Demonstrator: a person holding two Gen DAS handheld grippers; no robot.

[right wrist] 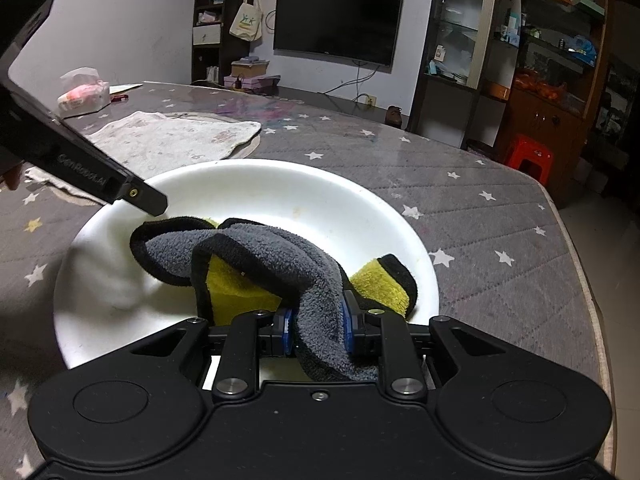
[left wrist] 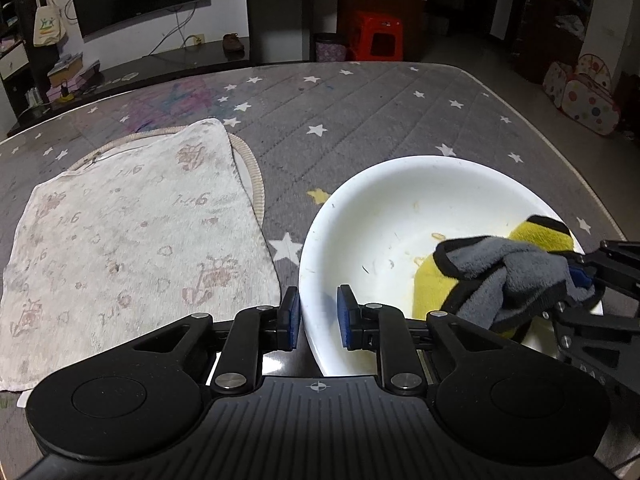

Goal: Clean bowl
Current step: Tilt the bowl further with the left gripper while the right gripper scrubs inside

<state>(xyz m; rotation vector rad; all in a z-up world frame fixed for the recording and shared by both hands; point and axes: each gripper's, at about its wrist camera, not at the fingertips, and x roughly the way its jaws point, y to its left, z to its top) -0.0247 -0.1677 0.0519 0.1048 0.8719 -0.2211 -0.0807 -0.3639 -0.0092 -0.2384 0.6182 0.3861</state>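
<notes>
A white bowl (left wrist: 384, 216) with yellowish food smears sits on the grey star-patterned table; it also shows in the right wrist view (right wrist: 320, 204). My left gripper (left wrist: 318, 316) straddles the bowl's near-left rim, one blue pad outside and one inside, with a small gap on each side. My right gripper (right wrist: 316, 332) is shut on a grey and yellow cloth with black edging (right wrist: 256, 256), which lies bunched inside the bowl. The cloth (left wrist: 492, 272) and the right gripper (left wrist: 592, 276) show at the right of the left wrist view.
A worn white towel (left wrist: 128, 232) lies over a round mat (left wrist: 252, 168) left of the bowl. A plastic bag (right wrist: 84, 92) sits at the table's far left. A red stool (left wrist: 378, 36), a shelf and a wall TV stand beyond the table.
</notes>
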